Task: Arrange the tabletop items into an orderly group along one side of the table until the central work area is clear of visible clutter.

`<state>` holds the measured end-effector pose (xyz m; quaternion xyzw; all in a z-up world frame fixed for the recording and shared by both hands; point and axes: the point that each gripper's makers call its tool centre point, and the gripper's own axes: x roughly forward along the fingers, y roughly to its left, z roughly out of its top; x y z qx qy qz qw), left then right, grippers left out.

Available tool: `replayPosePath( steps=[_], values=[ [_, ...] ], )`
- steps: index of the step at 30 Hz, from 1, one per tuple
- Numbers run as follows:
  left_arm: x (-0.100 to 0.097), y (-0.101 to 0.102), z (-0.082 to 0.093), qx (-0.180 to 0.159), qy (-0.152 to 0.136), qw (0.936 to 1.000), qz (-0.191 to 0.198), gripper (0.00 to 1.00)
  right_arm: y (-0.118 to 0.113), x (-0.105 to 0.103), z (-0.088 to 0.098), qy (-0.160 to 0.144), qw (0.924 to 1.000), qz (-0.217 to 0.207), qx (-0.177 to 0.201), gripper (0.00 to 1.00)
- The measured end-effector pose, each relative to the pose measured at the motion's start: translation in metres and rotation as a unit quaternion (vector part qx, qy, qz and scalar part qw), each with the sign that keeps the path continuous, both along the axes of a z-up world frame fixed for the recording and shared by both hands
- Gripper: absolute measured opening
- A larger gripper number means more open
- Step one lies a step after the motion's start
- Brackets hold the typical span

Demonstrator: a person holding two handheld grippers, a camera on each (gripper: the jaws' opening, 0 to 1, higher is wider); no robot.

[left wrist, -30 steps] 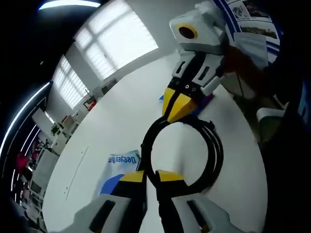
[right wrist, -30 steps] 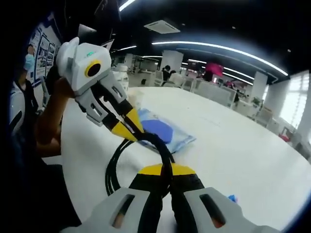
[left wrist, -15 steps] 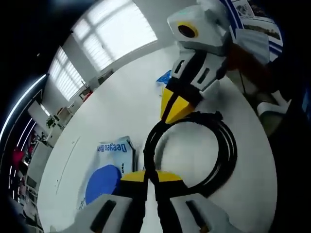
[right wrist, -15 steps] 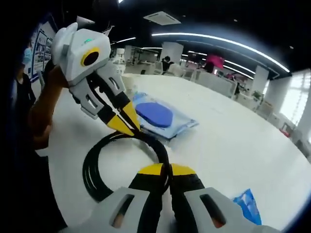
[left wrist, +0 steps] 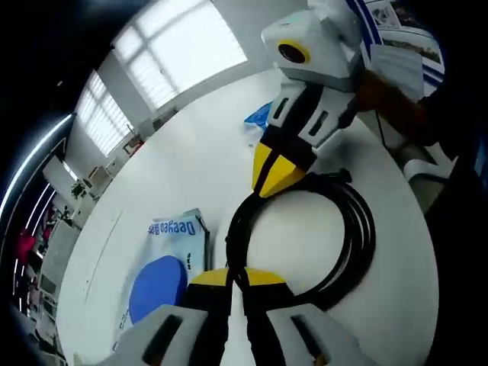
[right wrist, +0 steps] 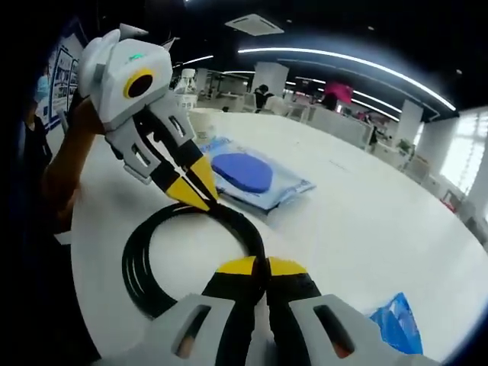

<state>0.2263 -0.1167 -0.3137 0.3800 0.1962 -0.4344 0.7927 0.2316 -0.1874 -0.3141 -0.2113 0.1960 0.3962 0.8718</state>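
Beside cable coil [left wrist: 305,236], bagged, apparently blue disc [left wrist: 158,287].

cable coil [left wrist: 320,236] on table [left wrist: 191,175] | packet [left wrist: 164,278] beside coil | small pouch [right wrist: 398,324] well apart

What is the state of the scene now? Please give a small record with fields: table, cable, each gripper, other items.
table: white table, round edge
cable: black coiled cable, lying as a loop on the table, pinched at two points
left gripper: left gripper, shut on the cable at the loop's near side in the left gripper view
right gripper: right gripper, shut on the cable at the opposite side
other items: clear bag with blue disc beside the loop; small blue packet apart from it
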Motion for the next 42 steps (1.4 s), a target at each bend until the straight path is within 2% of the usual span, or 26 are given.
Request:
replayPosePath(
  steps=[9, 13, 15, 17, 19, 27, 36, 42],
  values=[
    [-0.002, 0.001, 0.001, 0.002, -0.004, 1.0, -0.003, 0.03, 0.0, -0.002, 0.002, 0.006, 1.0, 0.004, 0.003, 0.02],
    [0.002, 0.001, 0.007, 0.001, -0.024, 0.9997, -0.01, 0.05, -0.001, -0.003, 0.009, -0.011, 0.9999, 0.007, 0.009, 0.05],
    [0.006, 0.006, 0.015, 0.003, -0.048, 0.9988, -0.002, 0.11, -0.004, -0.003, 0.016, -0.014, 0.9996, -0.003, 0.024, 0.07],
    [0.004, 0.008, 0.018, -0.002, -0.043, 0.9991, -0.004, 0.12, -0.004, -0.004, 0.021, -0.016, 0.9994, -0.003, 0.031, 0.1],
    [0.001, 0.004, 0.022, -0.022, -0.039, 0.9989, -0.012, 0.12, -0.003, -0.005, 0.021, -0.019, 0.9994, -0.002, 0.029, 0.13],
    [-0.008, -0.006, 0.023, -0.04, -0.032, 0.9982, -0.031, 0.13, 0.0, -0.009, 0.022, -0.022, 0.9994, 0.005, 0.028, 0.14],
    [-0.009, -0.005, 0.03, -0.044, -0.036, 0.9979, -0.032, 0.12, -0.002, -0.01, 0.025, -0.027, 0.9993, 0.001, 0.027, 0.13],
    [-0.006, -0.013, 0.031, -0.037, -0.038, 0.998, -0.035, 0.12, -0.01, -0.014, 0.033, -0.037, 0.9989, -0.008, 0.028, 0.13]
  ],
)
